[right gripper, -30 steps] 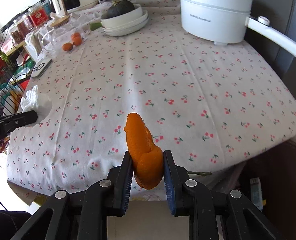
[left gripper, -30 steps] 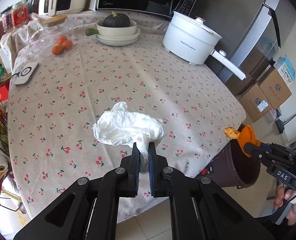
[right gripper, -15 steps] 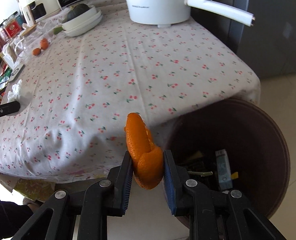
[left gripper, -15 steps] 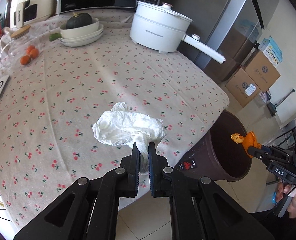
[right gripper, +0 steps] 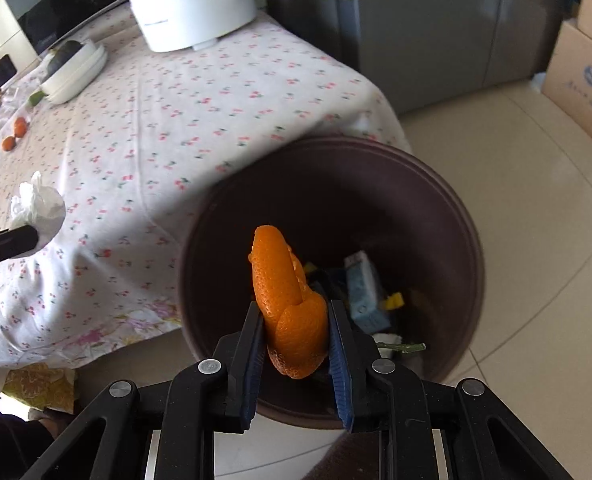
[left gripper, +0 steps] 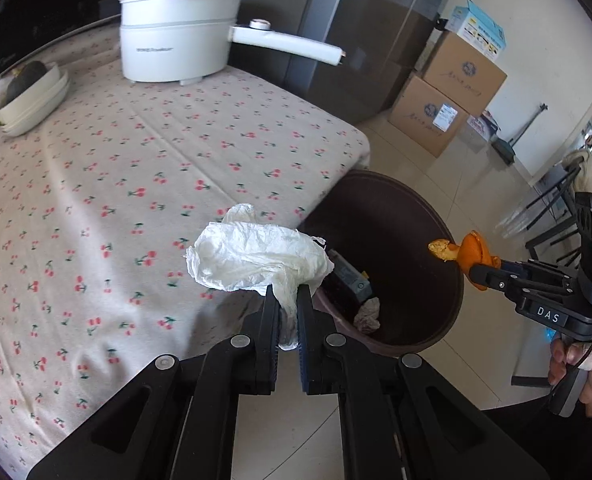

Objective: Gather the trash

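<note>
My left gripper (left gripper: 287, 300) is shut on a crumpled white tissue (left gripper: 252, 256) and holds it in the air at the table's edge, beside the rim of a dark brown trash bin (left gripper: 428, 216). My right gripper (right gripper: 296, 316) is shut on an orange peel (right gripper: 286, 296) and holds it over the open bin (right gripper: 460, 216), which has several bits of trash at its bottom. The right gripper with the peel (left gripper: 468, 252) also shows in the left wrist view, at the bin's far rim. The tissue (right gripper: 38, 208) shows at the left in the right wrist view.
The table (left gripper: 116, 168) has a cherry-print cloth. On it stand a white electric pot with a long handle (left gripper: 176, 48) and stacked white bowls holding a dark squash (left gripper: 28, 92). Cardboard boxes (left gripper: 448, 100) and a grey fridge (right gripper: 436, 20) stand on the tiled floor behind the bin.
Both grippers have moved right, away from the table towards the bin. The peel now hangs over the bin's opening and the tissue has reached the table's edge by the bin's rim.
</note>
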Action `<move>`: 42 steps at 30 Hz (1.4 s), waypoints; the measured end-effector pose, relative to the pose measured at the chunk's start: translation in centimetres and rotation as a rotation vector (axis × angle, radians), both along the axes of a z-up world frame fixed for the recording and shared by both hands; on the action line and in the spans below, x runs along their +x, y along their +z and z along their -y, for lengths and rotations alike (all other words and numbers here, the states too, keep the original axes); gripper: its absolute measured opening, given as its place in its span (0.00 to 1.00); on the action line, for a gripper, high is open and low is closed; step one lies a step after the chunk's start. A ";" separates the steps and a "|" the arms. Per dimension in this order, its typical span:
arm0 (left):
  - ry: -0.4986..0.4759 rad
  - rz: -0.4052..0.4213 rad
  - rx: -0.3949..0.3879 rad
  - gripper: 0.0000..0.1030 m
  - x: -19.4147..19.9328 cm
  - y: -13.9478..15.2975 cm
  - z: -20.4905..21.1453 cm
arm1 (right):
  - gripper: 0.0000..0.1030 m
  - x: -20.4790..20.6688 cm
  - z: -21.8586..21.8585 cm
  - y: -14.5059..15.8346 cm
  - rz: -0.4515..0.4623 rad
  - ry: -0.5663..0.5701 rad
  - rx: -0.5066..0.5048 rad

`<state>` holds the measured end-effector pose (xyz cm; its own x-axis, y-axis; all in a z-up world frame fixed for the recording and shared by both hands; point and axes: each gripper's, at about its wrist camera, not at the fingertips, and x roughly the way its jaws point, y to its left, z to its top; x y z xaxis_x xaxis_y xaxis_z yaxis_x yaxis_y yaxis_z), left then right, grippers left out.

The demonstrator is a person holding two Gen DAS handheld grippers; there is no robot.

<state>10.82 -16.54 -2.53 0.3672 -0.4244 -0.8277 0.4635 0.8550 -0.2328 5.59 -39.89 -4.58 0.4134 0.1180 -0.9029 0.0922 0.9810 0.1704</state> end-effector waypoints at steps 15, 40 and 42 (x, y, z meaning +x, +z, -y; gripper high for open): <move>-0.168 0.008 0.017 0.11 0.1 -3.6 9.1 | 0.27 -1.6 4.8 -1.5 -0.042 -0.075 -0.013; 0.032 0.054 0.123 0.92 -0.1 -2.3 2.6 | 0.83 -0.4 3.0 -0.7 0.005 -0.072 -0.108; 0.044 0.068 0.130 0.93 -0.4 -1.9 1.8 | 0.83 -0.4 2.6 -0.6 0.010 -0.058 -0.109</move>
<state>10.40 -18.36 -4.39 0.4397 -0.2978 -0.8473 0.4359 0.8956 -0.0886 5.21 -42.49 -5.20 0.4255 -0.0050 -0.9049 0.1480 0.9869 0.0642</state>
